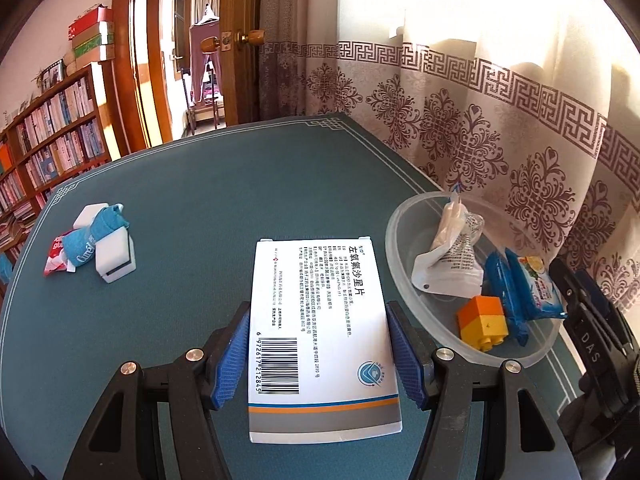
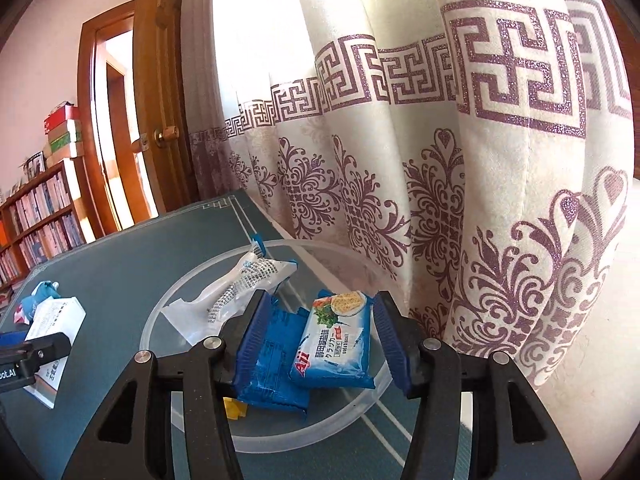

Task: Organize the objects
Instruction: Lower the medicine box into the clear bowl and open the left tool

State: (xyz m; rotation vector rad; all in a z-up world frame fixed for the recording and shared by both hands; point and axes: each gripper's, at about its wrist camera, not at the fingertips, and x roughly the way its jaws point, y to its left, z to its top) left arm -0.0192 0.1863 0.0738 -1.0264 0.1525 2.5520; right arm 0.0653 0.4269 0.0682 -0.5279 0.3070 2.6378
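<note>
My left gripper is shut on a white medicine box with a barcode, its blue pads pressing both long sides above the green table mat. To its right stands a clear plastic bowl. In the bowl lie a white wrapper, an orange and yellow brick, a dark blue packet and a light blue cracker packet. My right gripper hangs open over the bowl. The cracker packet lies loose between its fingers, clear of the right pad.
At the mat's left side sits a small pile: white blocks, a blue cloth and a red and white packet. A patterned curtain hangs close behind the bowl. A bookshelf and an open door lie beyond the table.
</note>
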